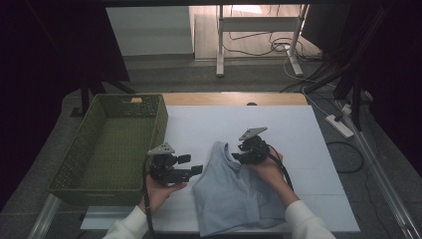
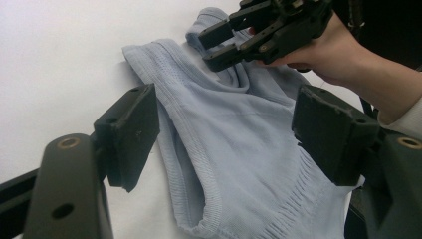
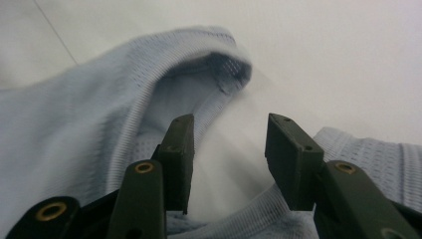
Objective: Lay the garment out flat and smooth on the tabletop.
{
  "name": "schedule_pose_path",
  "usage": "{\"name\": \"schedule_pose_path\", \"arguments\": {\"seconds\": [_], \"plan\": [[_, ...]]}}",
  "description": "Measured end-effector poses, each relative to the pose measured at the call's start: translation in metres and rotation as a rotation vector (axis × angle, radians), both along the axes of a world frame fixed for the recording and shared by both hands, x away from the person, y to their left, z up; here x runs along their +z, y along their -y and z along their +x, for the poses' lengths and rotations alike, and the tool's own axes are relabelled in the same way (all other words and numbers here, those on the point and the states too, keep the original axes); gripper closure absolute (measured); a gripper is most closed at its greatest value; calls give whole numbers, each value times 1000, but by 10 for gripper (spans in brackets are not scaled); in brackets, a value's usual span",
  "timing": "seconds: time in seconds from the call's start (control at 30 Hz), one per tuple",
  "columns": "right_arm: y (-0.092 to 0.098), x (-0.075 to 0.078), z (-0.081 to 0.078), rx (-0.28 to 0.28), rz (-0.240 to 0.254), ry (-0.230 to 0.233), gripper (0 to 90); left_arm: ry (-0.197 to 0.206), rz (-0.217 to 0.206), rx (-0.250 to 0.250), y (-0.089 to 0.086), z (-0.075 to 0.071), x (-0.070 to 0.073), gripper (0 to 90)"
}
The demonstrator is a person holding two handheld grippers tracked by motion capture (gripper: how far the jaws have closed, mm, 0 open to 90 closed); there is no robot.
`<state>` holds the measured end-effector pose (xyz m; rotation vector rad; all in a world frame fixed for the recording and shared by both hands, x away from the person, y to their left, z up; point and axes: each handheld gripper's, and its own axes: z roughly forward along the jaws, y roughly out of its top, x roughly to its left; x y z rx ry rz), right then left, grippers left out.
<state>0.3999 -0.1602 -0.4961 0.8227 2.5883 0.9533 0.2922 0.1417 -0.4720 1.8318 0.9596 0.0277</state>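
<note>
High view: right gripper point(image 1: 234, 155) over vest point(image 1: 234, 196)

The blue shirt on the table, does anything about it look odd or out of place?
Nothing damaged. The blue shirt lies rumpled and askew on the white table, its neck end bunched up beside the right gripper, whose jaws stand open over it.

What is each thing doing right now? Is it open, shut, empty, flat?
Light blue sleeveless top: lying crumpled on the white table cover, not folded, neckline bunched up.
Green basket: upright at the table's left side, nothing visible inside.
Left hand-held gripper: open, holding nothing, just beside the top's left edge.
Right hand-held gripper: open, jaws at the neckline, not pinching cloth yet.
White table cover: spread flat.
</note>
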Motion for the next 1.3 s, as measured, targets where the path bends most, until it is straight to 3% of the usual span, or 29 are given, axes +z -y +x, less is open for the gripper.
{"name": "schedule_pose_path", "arguments": {"seconds": [0.1,0.27,0.4,0.57,0.63,0.83,0.93,1.1,1.3], "plan": [[-3,-6,1,3,-19,-8,543,2,2,-1,0,0,0,266],[-9,-10,-3,55,-42,-27,525,3,2,-3,0,0,1,266],[-11,-11,-4,68,-37,-52,519,-1,0,1,-1,1,0,265],[-18,-19,-5,77,-84,-73,514,2,2,0,-1,1,0,266],[-19,-20,-6,70,-77,-69,523,1,3,0,-1,1,0,266],[-20,-20,-5,84,-50,-85,813,0,6,-3,1,0,0,265],[-21,-19,-5,81,-44,-65,852,1,6,-3,1,1,0,266],[-23,-12,-3,73,6,-5,864,0,5,-2,1,1,0,265],[-32,-6,-1,87,49,29,864,0,6,-1,0,1,0,266]]}}
